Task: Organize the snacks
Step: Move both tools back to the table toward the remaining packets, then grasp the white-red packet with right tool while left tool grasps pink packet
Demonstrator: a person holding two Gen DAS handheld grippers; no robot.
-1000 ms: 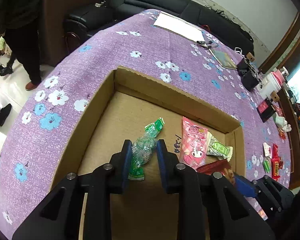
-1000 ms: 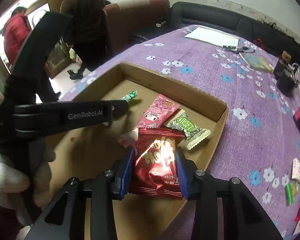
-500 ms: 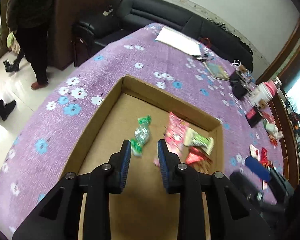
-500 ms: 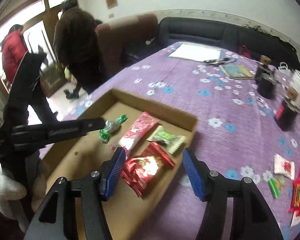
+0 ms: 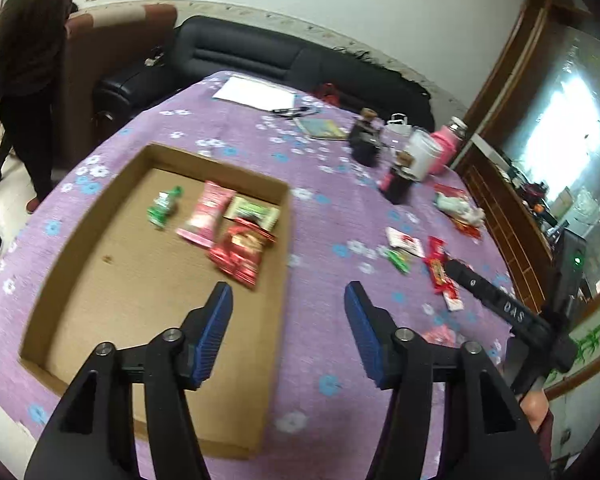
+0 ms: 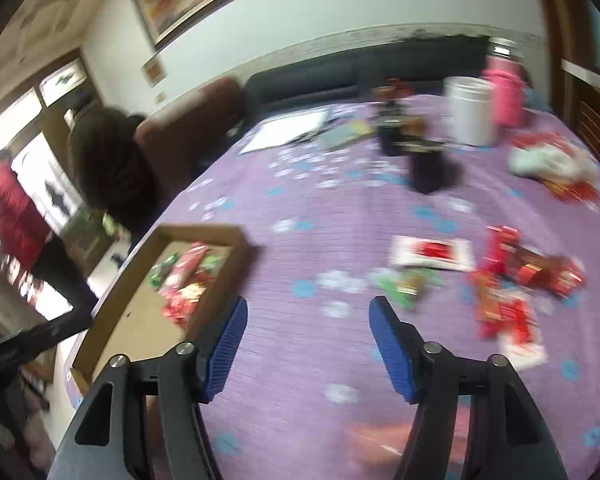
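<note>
While the four snacks already sorted lie in the cardboard box [image 5: 72, 256] at the left centre of the left wrist view, the rest wait on the purple flowered tablecloth [image 5: 332, 208] at the right. Inside the box you have a green twist-wrapped candy [image 5: 163, 209], a pink packet [image 5: 209, 216] just right of it, a green-and-white packet [image 5: 252, 212] next, and a red foil packet [image 5: 242, 254] below those, its top edge overlapping the green-and-white one. The loose snacks [image 5: 440, 268], mostly red wrappers with a white-and-red sachet [image 5: 405, 237] and a small green piece [image 5: 398, 258], lie scattered well apart from the box.

Your left gripper [image 5: 288, 332] sits at the bottom centre over the box's right wall; its jaws have just been opening and stand apart with nothing between them. Your right gripper [image 6: 308, 344] hangs over bare cloth at the bottom of its own blurred view, between the box [image 6: 220, 236] at left and the loose snacks [image 6: 512, 276] at right; its jaws too have just been opening, and they hold nothing.

Farther up the table stand a white jar [image 5: 422, 152], a pink bottle [image 5: 448, 150] and dark containers [image 5: 366, 140], with white paper [image 5: 256, 94] near the far edge. A black sofa [image 5: 284, 64] runs behind, and a person in dark clothes [image 5: 24, 48] stands at the upper left.
</note>
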